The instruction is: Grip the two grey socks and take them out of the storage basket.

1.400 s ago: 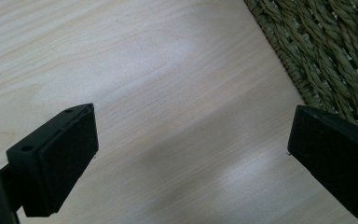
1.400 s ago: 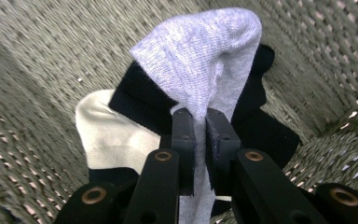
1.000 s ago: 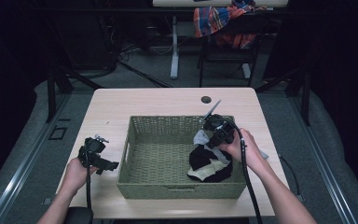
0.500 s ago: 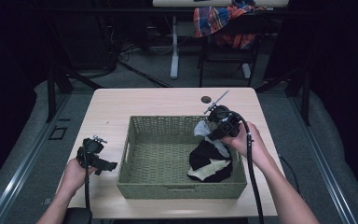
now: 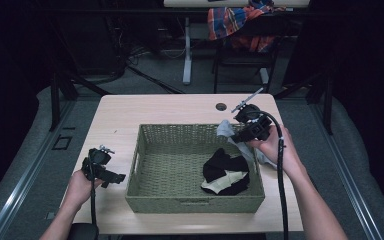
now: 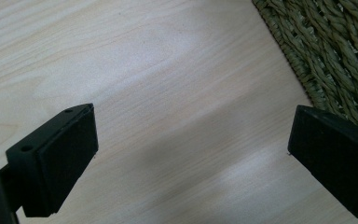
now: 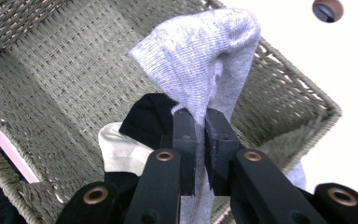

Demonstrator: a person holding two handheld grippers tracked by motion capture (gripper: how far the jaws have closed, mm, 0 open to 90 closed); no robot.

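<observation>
The right gripper (image 5: 241,134), clamped on a knitted grey sock (image 7: 200,60), has risen above the woven basket's (image 5: 195,205) right rim; the left gripper (image 6: 191,154) gapes wide.

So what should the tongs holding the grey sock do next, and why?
Probably lift a little higher and swing out past the rim. The right tongs are shut on the light grey knitted sock, but its lower end hangs over the edge of the green woven basket. The black and cream socks lie in the basket, and the left tongs wait open over the pale wooden table.
</observation>
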